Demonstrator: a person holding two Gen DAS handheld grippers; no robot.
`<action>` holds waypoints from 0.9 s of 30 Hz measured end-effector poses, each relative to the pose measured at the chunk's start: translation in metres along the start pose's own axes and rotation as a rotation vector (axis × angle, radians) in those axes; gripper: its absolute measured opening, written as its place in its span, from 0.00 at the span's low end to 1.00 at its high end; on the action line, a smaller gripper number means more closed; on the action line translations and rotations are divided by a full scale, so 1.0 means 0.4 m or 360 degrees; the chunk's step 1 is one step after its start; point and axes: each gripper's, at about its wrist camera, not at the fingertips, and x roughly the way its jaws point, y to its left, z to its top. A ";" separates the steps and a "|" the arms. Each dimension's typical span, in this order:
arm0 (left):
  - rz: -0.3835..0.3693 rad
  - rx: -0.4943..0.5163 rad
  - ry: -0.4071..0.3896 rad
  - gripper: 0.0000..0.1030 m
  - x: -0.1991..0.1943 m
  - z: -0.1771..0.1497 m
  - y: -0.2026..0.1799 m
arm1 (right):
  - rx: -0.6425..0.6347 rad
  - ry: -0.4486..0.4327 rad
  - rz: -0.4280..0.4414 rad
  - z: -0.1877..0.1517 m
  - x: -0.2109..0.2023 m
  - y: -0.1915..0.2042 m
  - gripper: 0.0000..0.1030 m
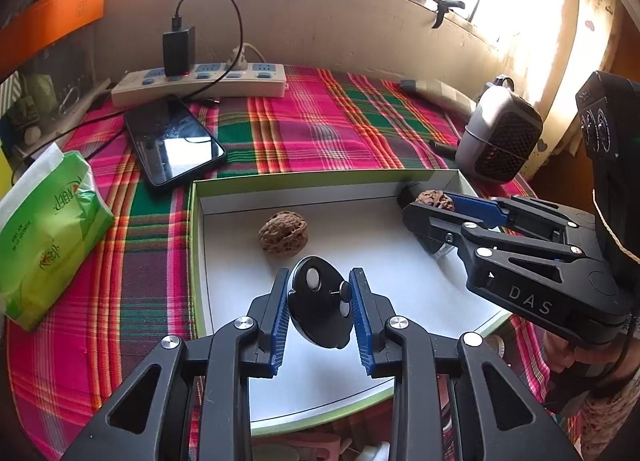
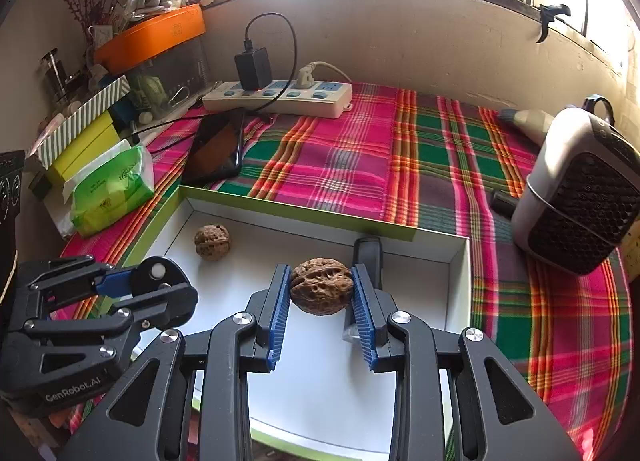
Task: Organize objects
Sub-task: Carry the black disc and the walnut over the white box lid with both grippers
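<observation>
A shallow white box with a green rim (image 1: 280,177) (image 2: 304,217) lies on the plaid cloth. One walnut (image 1: 283,234) (image 2: 212,241) rests on the box floor near its far left. My left gripper (image 1: 320,301) (image 2: 140,281) is shut on a black disc with white dots (image 1: 320,307) (image 2: 162,275), held over the box. My right gripper (image 2: 320,289) (image 1: 436,203) is shut on a second walnut (image 2: 322,285) (image 1: 435,200), held over the box's far right corner. A black object (image 2: 368,257) lies in the box behind it.
A phone (image 1: 174,139) (image 2: 216,151) and a power strip (image 1: 200,83) (image 2: 280,99) lie beyond the box. A green tissue pack (image 1: 48,233) (image 2: 112,189) sits left. A grey speaker-like device (image 1: 500,133) (image 2: 580,189) stands right. Boxes are stacked far left (image 2: 88,141).
</observation>
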 end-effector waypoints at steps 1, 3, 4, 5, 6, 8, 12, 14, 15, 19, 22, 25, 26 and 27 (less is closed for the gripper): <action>0.0004 0.0002 0.0005 0.26 0.004 0.001 0.003 | -0.0010 0.0011 0.0005 0.004 0.009 0.005 0.31; 0.0014 -0.0001 0.0017 0.26 0.012 0.003 0.009 | -0.0031 0.0034 0.0007 0.013 0.028 0.014 0.31; 0.0016 -0.0007 0.0022 0.26 0.016 0.003 0.012 | -0.0037 0.0045 0.0010 0.017 0.037 0.017 0.31; 0.0014 -0.0011 0.0023 0.26 0.018 0.005 0.014 | -0.0041 0.0054 0.0012 0.020 0.045 0.020 0.31; 0.0014 -0.0011 0.0022 0.26 0.020 0.006 0.015 | -0.0043 0.0061 0.0015 0.023 0.053 0.022 0.31; 0.0014 -0.0011 0.0028 0.26 0.026 0.008 0.018 | -0.0047 0.0082 0.0018 0.030 0.069 0.026 0.31; 0.0024 -0.0018 0.0041 0.26 0.038 0.012 0.026 | -0.0049 0.0118 0.0011 0.039 0.095 0.027 0.31; 0.0034 -0.0016 0.0037 0.26 0.043 0.014 0.028 | -0.0051 0.0131 0.0007 0.042 0.103 0.027 0.31; 0.0040 -0.0011 0.0036 0.26 0.044 0.016 0.028 | -0.0052 0.0136 0.0004 0.043 0.108 0.028 0.31; 0.0045 -0.0005 0.0037 0.26 0.051 0.024 0.028 | -0.0051 0.0152 -0.0001 0.045 0.118 0.033 0.31; 0.0058 0.0010 0.0034 0.26 0.056 0.027 0.025 | -0.0044 0.0164 -0.0004 0.044 0.126 0.032 0.31; 0.0083 0.0023 0.0031 0.26 0.060 0.030 0.024 | -0.0039 0.0175 -0.0004 0.045 0.129 0.031 0.31; 0.0087 0.0027 0.0029 0.26 0.061 0.031 0.023 | -0.0039 0.0178 -0.0009 0.046 0.129 0.031 0.31; 0.0091 0.0032 0.0030 0.26 0.062 0.032 0.023 | -0.0039 0.0179 -0.0014 0.047 0.130 0.031 0.31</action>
